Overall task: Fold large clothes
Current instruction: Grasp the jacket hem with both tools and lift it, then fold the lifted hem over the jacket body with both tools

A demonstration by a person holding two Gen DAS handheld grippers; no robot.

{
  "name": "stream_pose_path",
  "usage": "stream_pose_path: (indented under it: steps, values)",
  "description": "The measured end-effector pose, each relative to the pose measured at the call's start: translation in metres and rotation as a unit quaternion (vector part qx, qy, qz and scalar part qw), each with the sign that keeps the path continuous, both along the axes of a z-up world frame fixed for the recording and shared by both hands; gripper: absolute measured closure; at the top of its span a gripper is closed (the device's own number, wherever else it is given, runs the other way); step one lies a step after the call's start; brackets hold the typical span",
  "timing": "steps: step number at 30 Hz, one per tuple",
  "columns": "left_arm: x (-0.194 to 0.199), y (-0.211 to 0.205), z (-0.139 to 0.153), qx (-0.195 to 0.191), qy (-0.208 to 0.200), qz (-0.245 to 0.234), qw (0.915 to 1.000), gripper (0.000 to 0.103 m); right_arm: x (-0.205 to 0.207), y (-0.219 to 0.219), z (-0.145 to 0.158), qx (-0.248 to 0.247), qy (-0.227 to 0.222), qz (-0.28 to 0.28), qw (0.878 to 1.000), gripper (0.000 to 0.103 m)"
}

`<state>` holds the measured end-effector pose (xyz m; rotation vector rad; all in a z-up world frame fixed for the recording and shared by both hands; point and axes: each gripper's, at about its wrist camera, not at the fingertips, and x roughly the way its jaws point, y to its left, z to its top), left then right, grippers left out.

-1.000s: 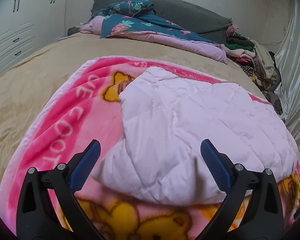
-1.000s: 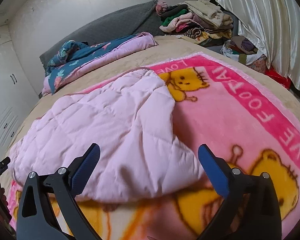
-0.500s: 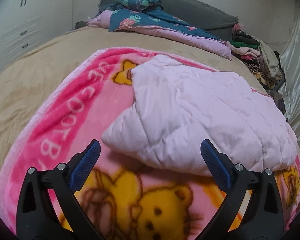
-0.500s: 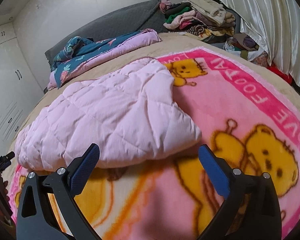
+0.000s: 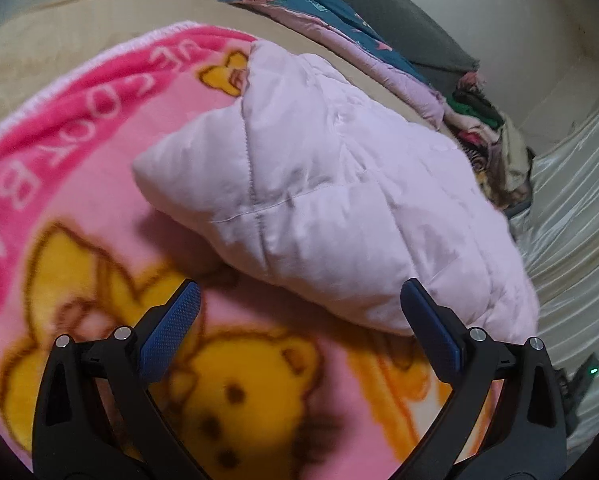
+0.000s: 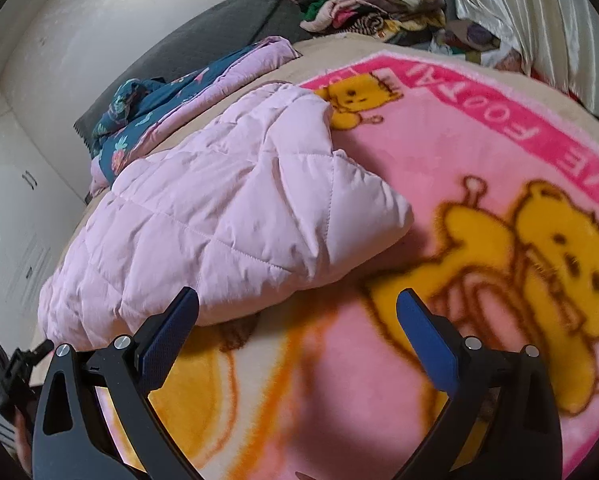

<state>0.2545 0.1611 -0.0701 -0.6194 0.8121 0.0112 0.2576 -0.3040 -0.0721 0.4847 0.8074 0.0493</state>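
A pale pink quilted garment lies folded over on a pink bear-print blanket spread across the bed. In the right wrist view the same quilted garment sits left of centre on the blanket. My left gripper is open, hovering just short of the garment's near edge, nothing between its blue pads. My right gripper is also open and empty, its left fingertip close to the garment's near hem. The other gripper's black frame shows at the far left edge.
A floral blue and lilac quilt lies bunched at the head of the bed against a grey headboard. A heap of mixed clothes is piled by the shiny curtain. White cupboards stand on one side.
Both grippers have drawn back toward the near side of the bed, away from the garment, so more bear-print blanket shows in front. The views have tilted. Both stayed open.
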Motion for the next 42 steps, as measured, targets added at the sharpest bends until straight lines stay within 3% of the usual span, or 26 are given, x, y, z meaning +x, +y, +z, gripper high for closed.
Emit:
stream_pose_path:
  steps: [7, 18, 24, 35, 42]
  values:
    - [0.021, 0.01, -0.01, -0.062, -0.008, 0.026, 0.9977, 0.009, 0.031, -0.004, -0.013, 0.055, 0.011, -0.038, 0.998, 0.004]
    - [0.048, 0.013, -0.024, -0.083, 0.001, 0.037, 0.9959, 0.008, 0.065, -0.009, -0.03, 0.082, 0.007, -0.055, 0.995, 0.004]
    - [0.059, 0.017, -0.028, -0.115, 0.003, 0.051, 0.9921, 0.008, 0.071, -0.01, -0.034, 0.096, -0.001, -0.059, 0.994, 0.004]
    - [0.065, 0.017, -0.032, -0.107, -0.012, 0.038, 0.9934, 0.008, 0.078, -0.005, -0.035, 0.091, -0.012, -0.052, 0.994, 0.005]
    - [0.06, 0.015, -0.033, -0.091, -0.024, 0.03, 0.9951, 0.008, 0.077, -0.002, -0.032, 0.083, -0.023, -0.033, 0.996, 0.024]
